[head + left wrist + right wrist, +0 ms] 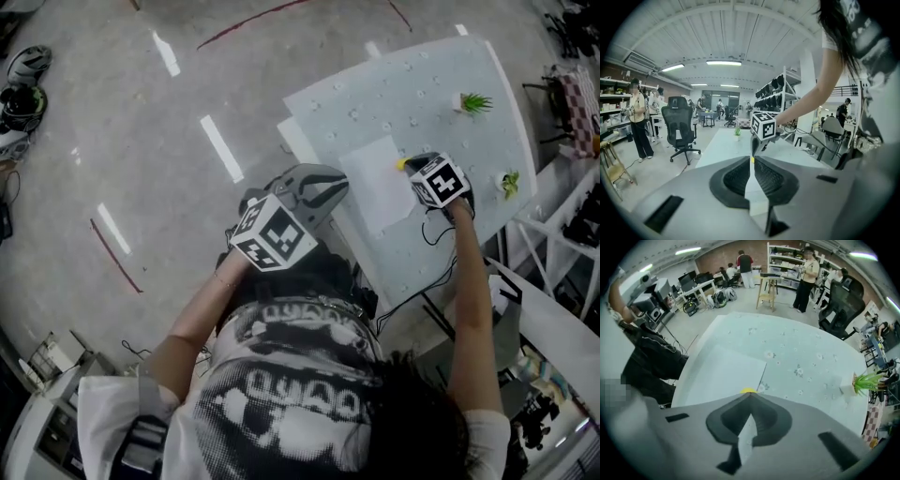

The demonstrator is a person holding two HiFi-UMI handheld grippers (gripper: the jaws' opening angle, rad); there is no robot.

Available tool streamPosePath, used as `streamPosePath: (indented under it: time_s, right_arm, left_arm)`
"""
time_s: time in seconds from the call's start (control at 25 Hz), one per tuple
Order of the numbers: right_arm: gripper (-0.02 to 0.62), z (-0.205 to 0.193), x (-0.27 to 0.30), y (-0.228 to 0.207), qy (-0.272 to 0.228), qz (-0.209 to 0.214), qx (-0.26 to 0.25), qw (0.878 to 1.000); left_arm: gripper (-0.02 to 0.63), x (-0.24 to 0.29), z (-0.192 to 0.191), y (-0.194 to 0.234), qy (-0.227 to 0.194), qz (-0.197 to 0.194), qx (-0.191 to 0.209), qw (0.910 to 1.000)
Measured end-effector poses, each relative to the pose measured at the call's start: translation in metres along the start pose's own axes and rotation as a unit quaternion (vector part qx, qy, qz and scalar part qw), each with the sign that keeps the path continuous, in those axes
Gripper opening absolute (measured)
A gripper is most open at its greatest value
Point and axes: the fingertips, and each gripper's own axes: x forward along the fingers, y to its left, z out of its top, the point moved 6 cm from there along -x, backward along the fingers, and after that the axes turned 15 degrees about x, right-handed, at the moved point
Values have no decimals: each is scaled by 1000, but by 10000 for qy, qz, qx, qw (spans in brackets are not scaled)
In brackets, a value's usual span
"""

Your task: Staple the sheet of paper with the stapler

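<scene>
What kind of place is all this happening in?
Probably a big open lab or workshop: an office chair, tall storage shelves and work desks stand on a bare concrete floor.

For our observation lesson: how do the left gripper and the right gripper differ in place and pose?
The left gripper is at the table edge; the right gripper is over the table, at a corner of the sheet of paper. The left gripper points across the table; the right gripper points down, a yellow thing just past its fingers. Both have fingers shut, nothing between.
</scene>
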Motion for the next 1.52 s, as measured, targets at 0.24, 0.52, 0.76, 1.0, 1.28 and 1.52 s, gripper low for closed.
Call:
streamPosePath:
  time_s: [0.24,0.52,0.76,1.0,1.28,1.52]
  right_arm:
    - [5,5,2,0,223,152,65,9996]
    - [3,10,4,1,544,-14,84,9985]
    - [5,14,10,5,812,-145,-238,9963]
    - [5,11,12,0,731,79,100,9972]
    - [5,8,10,-1,512,215,356,9978]
    - [5,-2,-5,-2,-237,-18,1003,9947]
  left_arm:
    - [26,2,-3,7,-64,36,-62,10000]
    - [26,17,2,0,-193,-102,-82,9997]
    - [26,25,2,0,-211,-85,-137,9996]
    - [26,25,-1,3,-187,-55,-121,9997]
    - [27,15,12,6,-260,-117,68,9996]
    - [26,-3,15,5,-221,-240,190,9993]
